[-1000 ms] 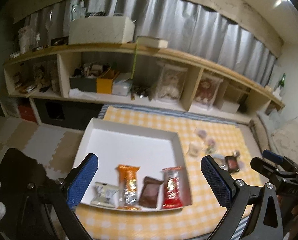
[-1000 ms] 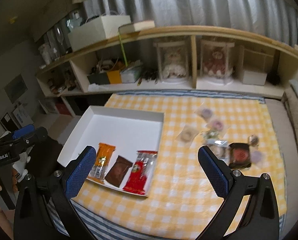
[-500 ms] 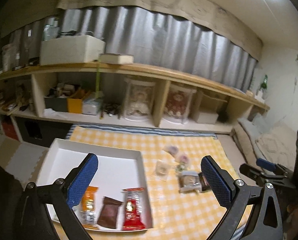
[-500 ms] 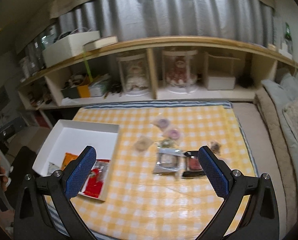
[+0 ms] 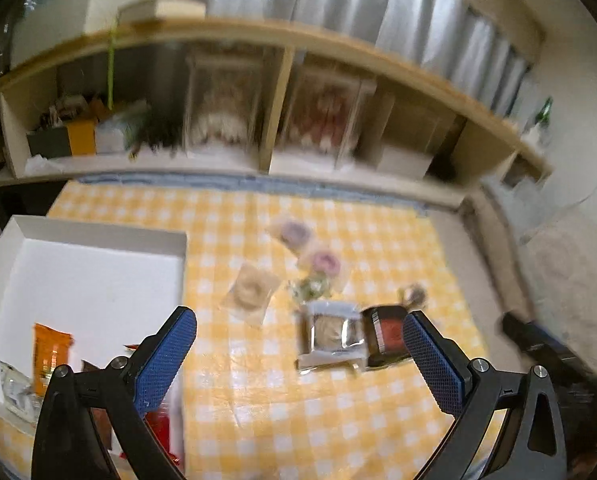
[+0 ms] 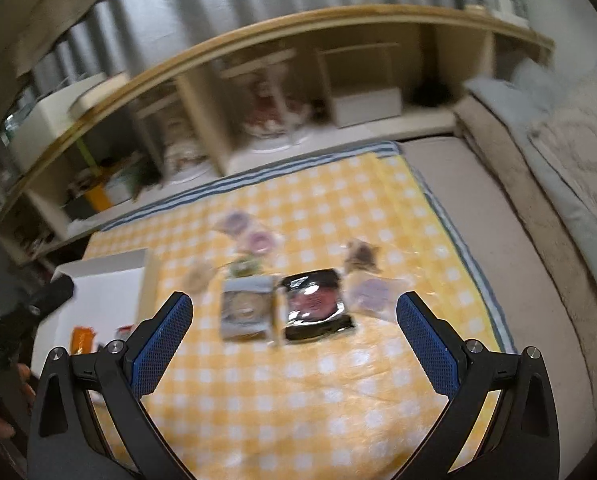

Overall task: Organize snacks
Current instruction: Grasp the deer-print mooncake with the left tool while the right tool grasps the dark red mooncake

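We see both grippers released: left gripper [image 5: 298, 344] and right gripper [image 6: 294, 320] spread wide above the silver packet [image 6: 247, 309] and black packet [image 6: 316, 304], empty.

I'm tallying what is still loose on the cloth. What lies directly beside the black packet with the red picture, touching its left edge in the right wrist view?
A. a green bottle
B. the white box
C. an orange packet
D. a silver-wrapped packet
D: the silver-wrapped packet lies edge to edge with the black packet on the checked cloth.
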`<state>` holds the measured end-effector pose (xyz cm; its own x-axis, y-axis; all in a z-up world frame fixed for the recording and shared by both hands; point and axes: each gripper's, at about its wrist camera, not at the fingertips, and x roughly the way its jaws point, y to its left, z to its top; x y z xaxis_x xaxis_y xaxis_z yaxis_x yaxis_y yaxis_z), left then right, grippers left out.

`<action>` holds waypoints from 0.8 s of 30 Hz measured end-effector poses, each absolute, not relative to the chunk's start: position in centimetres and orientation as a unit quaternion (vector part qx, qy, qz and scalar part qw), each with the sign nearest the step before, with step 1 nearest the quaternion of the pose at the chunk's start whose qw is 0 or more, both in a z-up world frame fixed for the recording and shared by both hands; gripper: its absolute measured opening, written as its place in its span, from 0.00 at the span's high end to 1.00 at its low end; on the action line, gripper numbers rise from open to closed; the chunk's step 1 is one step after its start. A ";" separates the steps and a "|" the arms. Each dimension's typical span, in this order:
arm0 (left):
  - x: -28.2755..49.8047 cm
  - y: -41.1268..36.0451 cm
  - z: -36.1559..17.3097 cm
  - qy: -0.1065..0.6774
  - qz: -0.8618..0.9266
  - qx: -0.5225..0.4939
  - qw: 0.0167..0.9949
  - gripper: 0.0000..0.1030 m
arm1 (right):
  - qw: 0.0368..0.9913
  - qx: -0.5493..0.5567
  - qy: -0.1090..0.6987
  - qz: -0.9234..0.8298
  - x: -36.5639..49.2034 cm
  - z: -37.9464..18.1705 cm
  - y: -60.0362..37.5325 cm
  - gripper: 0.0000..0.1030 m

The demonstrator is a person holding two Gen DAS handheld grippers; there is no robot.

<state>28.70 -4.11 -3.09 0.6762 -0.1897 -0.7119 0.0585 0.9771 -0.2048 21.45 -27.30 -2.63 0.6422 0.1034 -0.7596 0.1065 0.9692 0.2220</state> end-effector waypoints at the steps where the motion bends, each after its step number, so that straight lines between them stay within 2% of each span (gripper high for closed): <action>1: 29.9 -4.9 -4.0 0.408 -0.065 -0.074 0.908 0.00 | 0.900 0.134 0.414 0.000 21.5 -3.1 -28.0 0.00; 11: 39.2 -12.3 -11.7 0.498 -0.078 -0.046 0.863 0.00 | 0.905 0.108 0.412 -0.006 24.0 -6.6 -30.2 0.00; 24: 46.0 -14.6 -17.5 0.545 -0.056 -0.010 0.837 0.00 | 0.883 0.133 0.449 0.036 27.4 -10.3 -30.0 0.00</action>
<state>46.01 -14.64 -17.48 0.3998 -0.1056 -0.9105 0.0829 0.9934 -0.0788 27.42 -29.99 -10.33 0.5951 0.1836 -0.7824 0.0557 0.9618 0.2681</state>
